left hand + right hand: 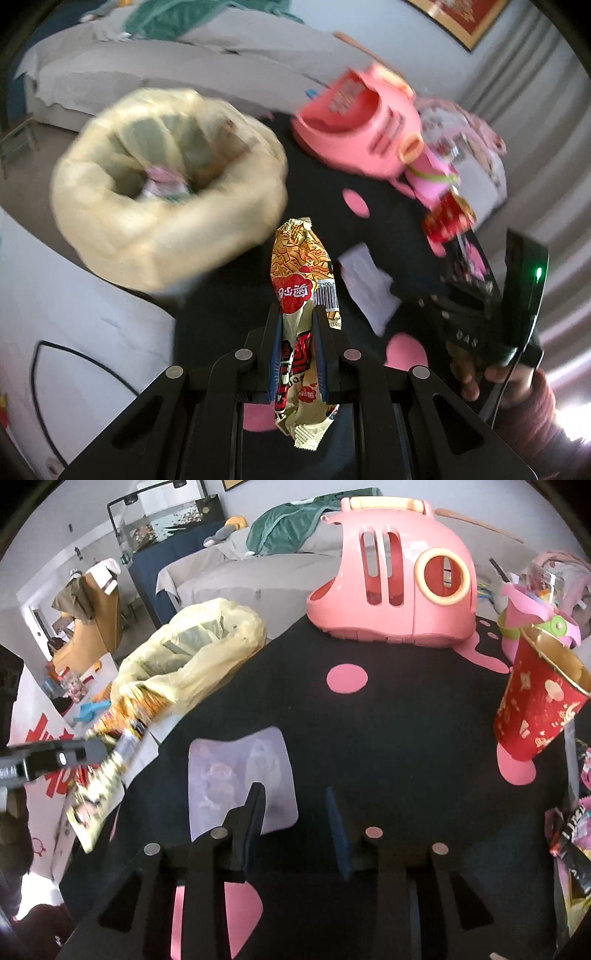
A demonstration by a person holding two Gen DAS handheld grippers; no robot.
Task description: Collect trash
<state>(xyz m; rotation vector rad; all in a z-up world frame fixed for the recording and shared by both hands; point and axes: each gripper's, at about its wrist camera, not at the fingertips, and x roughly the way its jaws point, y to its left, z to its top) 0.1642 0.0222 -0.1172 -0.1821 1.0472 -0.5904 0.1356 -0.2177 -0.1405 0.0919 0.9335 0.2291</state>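
Observation:
My left gripper [297, 312] is shut on a crumpled noodle-snack wrapper [303, 266], which sticks out ahead of and behind the blue pads. It hangs above the black mat, just right of the open yellow trash bag [166, 184], which holds some wrappers. In the right wrist view the same wrapper [99, 786] is blurred at the left, beside the bag [192, 653]. My right gripper [295, 806] is open, with only the black mat in the gap. Its left finger [253, 812] overlaps a pale purple card [240, 771] lying flat on the mat.
A pink plastic basket [391, 587] stands at the mat's far side, with a red and gold paper cup [535, 701] tilted at the right. More wrappers [569, 842] lie at the right edge. A grey bed [240, 572] is behind. A hand [509, 380] grips the right tool.

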